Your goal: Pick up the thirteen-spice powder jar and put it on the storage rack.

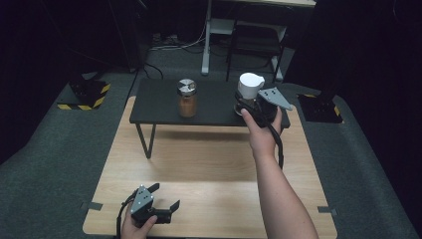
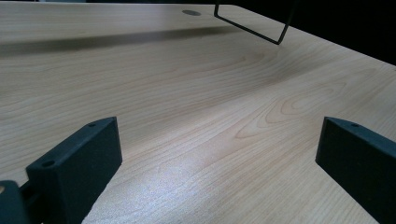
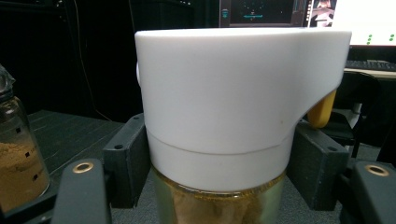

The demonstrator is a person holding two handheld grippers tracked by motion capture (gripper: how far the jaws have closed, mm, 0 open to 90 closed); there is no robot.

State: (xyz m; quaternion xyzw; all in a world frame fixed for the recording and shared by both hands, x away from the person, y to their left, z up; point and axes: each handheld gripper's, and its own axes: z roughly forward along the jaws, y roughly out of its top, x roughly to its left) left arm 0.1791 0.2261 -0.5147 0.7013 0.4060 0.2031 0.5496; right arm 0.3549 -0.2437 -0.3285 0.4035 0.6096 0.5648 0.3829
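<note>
Right gripper view: jaws sit either side of the white-capped jar (image 3: 219, 116), pads against the cap's lower band and glass neck, so it looks clamped, though whether the grip is full can't be told. Jar holds yellowish-brown contents. High view puts the right gripper (image 1: 250, 105) w/ that jar at the right end of the black riser shelf (image 1: 159, 107); can't tell if the base is on the shelf or just lifted. A spice jar (image 1: 187, 98) w/ metal lid stands upright well apart, toward shelf centre. Left gripper (image 1: 165, 196) rests low near the front edge of the wooden table (image 1: 209, 164), jaws wide, nothing between.

Step, as I judge it: grasp or placement at the shelf. Next move needs jar kept upright, steady vertical travel, clear of the neighbour jar.
</note>
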